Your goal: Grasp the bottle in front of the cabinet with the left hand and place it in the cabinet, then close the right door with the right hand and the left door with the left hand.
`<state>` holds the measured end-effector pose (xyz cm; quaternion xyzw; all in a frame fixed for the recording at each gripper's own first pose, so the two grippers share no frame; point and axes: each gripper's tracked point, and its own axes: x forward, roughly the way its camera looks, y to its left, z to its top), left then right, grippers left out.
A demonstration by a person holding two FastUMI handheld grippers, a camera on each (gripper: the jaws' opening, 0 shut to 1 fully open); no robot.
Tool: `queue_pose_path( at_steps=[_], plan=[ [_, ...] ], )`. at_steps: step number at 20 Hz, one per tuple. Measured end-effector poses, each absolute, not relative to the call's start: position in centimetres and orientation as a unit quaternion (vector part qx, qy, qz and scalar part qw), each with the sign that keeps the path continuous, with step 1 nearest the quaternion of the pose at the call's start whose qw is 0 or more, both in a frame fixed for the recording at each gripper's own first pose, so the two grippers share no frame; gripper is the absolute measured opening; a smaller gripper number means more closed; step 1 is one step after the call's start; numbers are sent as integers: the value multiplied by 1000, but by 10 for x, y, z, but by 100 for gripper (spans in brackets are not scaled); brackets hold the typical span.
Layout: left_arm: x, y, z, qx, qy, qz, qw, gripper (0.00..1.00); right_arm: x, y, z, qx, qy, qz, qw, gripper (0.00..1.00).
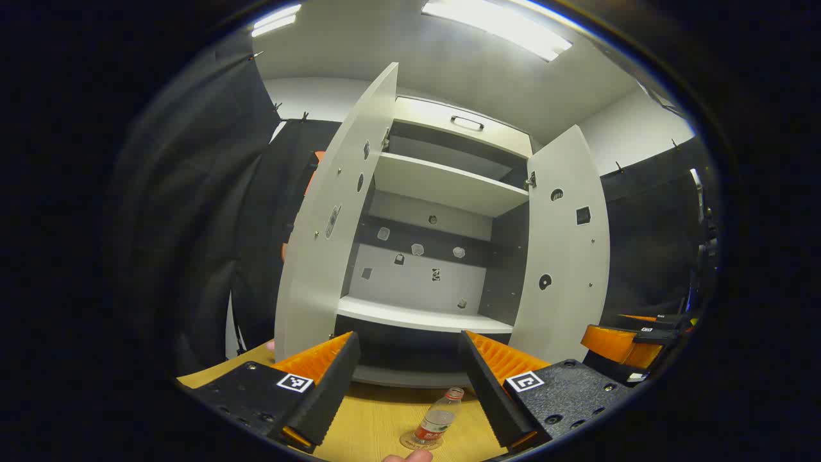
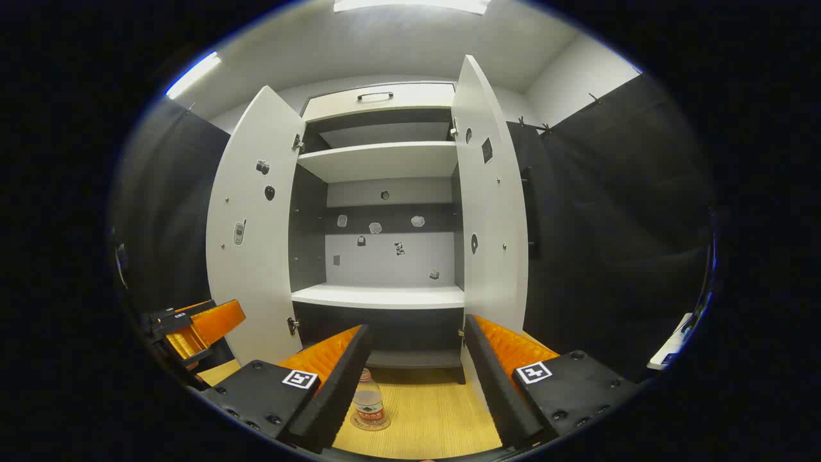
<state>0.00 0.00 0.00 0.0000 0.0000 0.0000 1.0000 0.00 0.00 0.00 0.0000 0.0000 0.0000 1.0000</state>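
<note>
1. Cabinet (image 1: pixel 442 256) stands on the wooden bench (image 1: pixel 378 423), both doors swung open. Left door (image 1: pixel 333 218) and right door (image 1: pixel 564 256) angle out toward the cameras.
2. Inside: upper shelf (image 1: pixel 449 183), lower shelf (image 1: pixel 417 316), dark recess under it. Small stickers dot the back wall and the door insides. Drawer w/ metal handle (image 1: pixel 467 122) sits on top.
3. Bottle (image 1: pixel 436 420): clear plastic, red label, red cap, upright on the bench in front of the cabinet, not inside it. In right gripper view it stands low, just beside the left-side finger, partly hidden by it (image 2: pixel 367 401).
4. Left gripper (image 1: pixel 407 391): fingers (image 1: pixel 321 378) spread wide, nothing between them. Bottle is below and ahead, closer to the right-side finger, not touching.
5. Right gripper (image 2: pixel 417 378): fingers (image 2: pixel 507 366) wide apart, nothing held, aimed at the cabinet's open middle.
6. Right gripper also seen far right in left gripper view (image 1: pixel 625 343); left gripper far left in right gripper view (image 2: pixel 192 330).
7. Fingertip of a person's hand (image 1: pixel 410 456) at bottom edge of left gripper view.
8. Ceiling lights (image 1: pixel 497 29) on.
</note>
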Motion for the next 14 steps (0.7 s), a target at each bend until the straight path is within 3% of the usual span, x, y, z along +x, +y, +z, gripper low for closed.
queue_pose_path(
  at_steps=[14],
  plan=[
    [0,3,1,6,-4,3,1000,94,-1,-3,2,3,-6,-9,1000,96]
  ],
)
